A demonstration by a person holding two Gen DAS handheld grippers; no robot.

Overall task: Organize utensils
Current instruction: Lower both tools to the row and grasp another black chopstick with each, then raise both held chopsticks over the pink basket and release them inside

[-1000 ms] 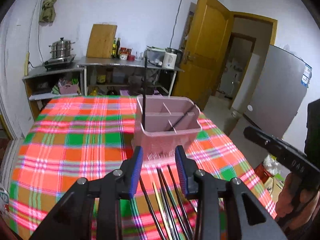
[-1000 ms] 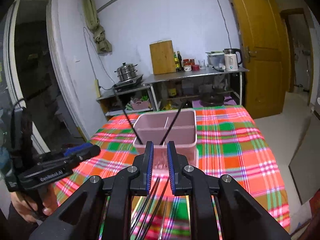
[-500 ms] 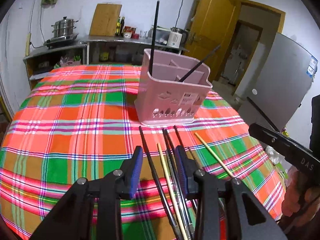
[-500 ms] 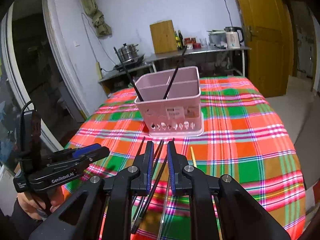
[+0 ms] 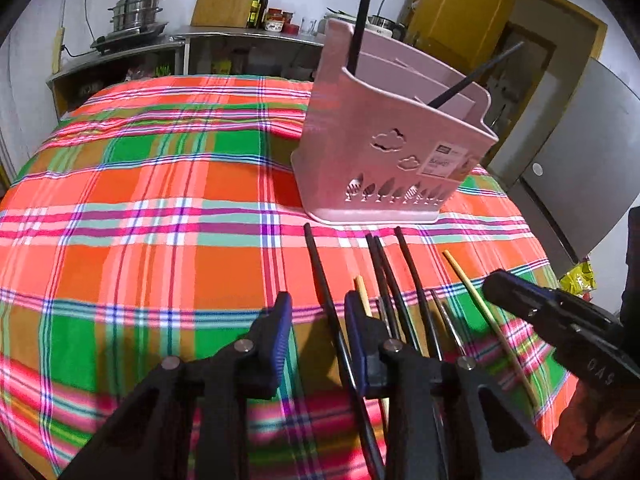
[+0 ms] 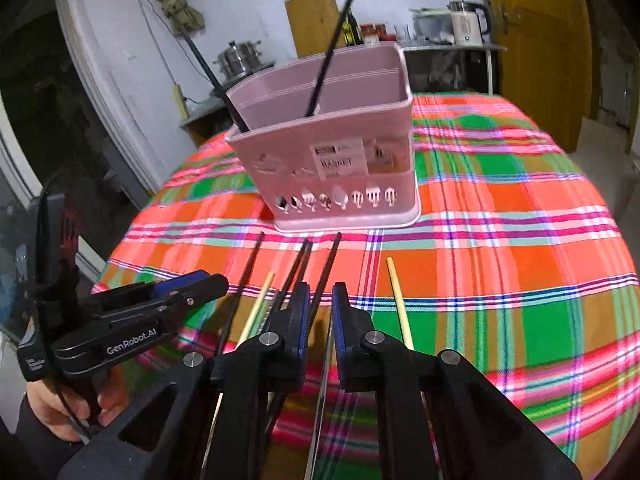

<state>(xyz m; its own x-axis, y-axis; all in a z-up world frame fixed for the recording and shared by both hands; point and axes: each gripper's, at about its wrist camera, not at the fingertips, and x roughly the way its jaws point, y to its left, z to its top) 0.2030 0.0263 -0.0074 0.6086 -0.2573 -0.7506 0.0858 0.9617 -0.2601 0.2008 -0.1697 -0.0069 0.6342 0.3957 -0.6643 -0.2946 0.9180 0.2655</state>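
A plaid tablecloth (image 5: 132, 184) is covering the table, and a pink basket (image 5: 384, 160) is standing on it with two black chopsticks (image 6: 326, 52) already leaning inside. More chopsticks (image 5: 396, 276) — black and pale — are lying loose just in front of it. The pickup step is in hand: the left gripper (image 5: 316, 312) is narrowing its jaws around the leftmost black stick (image 5: 320, 276), not yet pinching, while the right gripper (image 6: 320, 304) is closing a slim gap over another black stick (image 6: 328, 264). Next is calling for settling lower and squeezing squarely. The sticks' near ends are hiding under the grippers — contact is hard to judge
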